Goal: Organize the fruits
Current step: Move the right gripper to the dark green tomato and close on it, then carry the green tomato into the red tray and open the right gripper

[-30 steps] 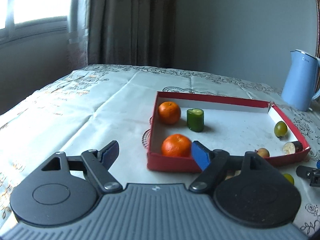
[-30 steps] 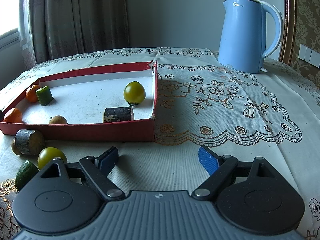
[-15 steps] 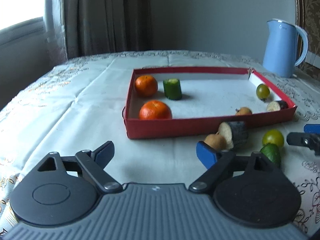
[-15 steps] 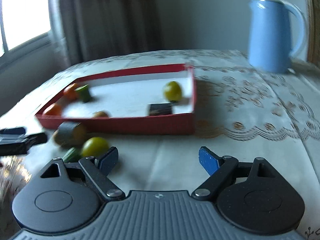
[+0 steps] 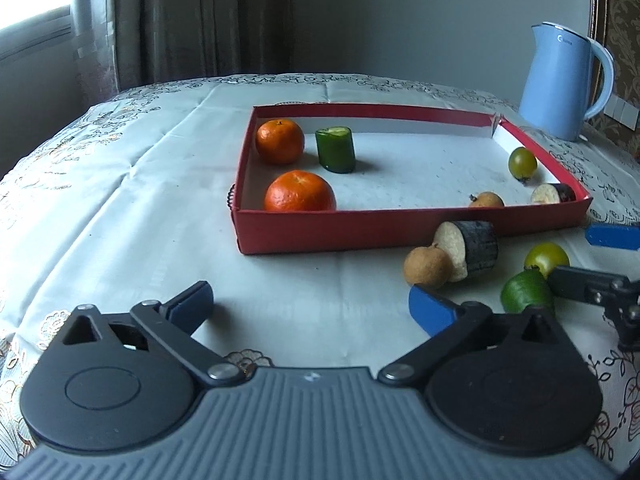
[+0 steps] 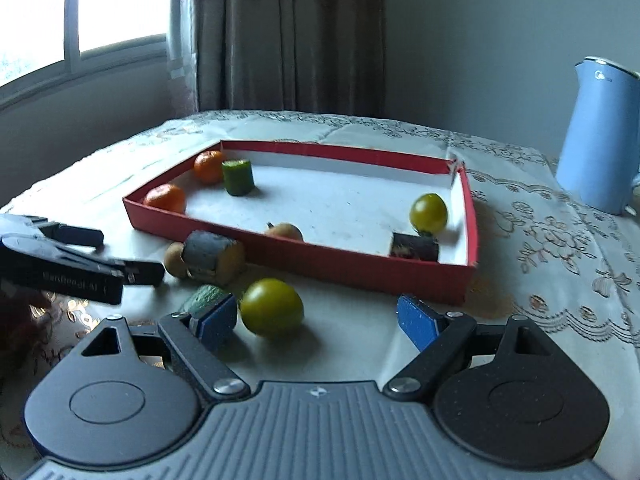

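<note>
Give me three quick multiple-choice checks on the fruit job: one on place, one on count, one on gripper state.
1. Where is the upright cucumber piece?
A. In the red box
B. On the cloth
C. By the kettle

2. How many oranges are in the box?
A. One
B. Two
C. Three

3. How is the right gripper?
A. Shut on the green tomato
B. Shut on nothing
C. Open

Key: 1 A, it stands inside the box walls beside the far orange. 2 B, that one and the near orange. 3 C, jaws stand wide, with the tomato just ahead between them and no pad seen pressing it.
</note>
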The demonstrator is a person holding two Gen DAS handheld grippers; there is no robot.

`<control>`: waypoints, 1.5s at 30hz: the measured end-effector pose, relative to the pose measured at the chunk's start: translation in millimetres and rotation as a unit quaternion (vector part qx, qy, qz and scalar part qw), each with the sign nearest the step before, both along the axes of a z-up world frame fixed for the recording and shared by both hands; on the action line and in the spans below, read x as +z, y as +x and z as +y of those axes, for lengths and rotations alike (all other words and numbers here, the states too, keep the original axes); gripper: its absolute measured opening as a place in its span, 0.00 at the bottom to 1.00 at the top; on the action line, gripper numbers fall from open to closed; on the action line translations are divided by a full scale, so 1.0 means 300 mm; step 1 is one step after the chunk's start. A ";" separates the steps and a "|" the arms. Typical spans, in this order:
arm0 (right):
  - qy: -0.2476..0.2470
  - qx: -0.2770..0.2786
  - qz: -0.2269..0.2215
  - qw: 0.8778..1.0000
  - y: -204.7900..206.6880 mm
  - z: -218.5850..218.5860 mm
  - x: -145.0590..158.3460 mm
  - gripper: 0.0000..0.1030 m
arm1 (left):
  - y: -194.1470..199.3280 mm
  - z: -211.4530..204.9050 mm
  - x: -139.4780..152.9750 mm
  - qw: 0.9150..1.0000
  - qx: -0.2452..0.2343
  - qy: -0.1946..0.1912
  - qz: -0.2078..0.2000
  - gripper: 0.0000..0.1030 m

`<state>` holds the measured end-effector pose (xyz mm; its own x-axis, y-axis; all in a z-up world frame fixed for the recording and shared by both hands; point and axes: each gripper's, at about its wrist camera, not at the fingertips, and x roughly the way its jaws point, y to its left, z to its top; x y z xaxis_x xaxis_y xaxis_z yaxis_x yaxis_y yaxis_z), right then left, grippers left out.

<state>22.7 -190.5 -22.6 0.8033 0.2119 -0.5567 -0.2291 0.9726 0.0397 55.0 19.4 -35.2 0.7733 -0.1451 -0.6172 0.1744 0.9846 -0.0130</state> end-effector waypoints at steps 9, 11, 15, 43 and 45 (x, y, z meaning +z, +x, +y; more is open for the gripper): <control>0.022 -0.008 0.008 1.000 0.033 0.004 -0.006 0.75 | 0.004 -0.002 -0.001 1.000 0.000 0.002 0.001 1.00; 0.024 -0.009 0.011 1.000 0.039 0.011 -0.004 0.72 | 0.006 -0.004 -0.002 1.000 0.000 0.003 0.001 1.00; 0.017 -0.001 0.022 1.000 0.022 0.020 0.012 0.62 | 0.006 -0.003 -0.002 1.000 0.000 0.002 0.001 1.00; -0.015 -0.004 0.022 1.000 0.045 0.078 -0.016 0.34 | 0.006 -0.005 -0.003 1.000 0.000 0.002 0.001 1.00; -0.012 -0.008 0.020 1.000 0.040 0.078 -0.017 0.34 | 0.006 -0.005 -0.003 1.000 0.000 0.002 0.001 1.00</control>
<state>34.6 -167.2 -27.7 0.7834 0.1850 -0.5933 -0.2121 0.9769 0.0246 56.8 18.0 -36.0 0.7720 -0.1424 -0.6194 0.1745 0.9846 -0.0090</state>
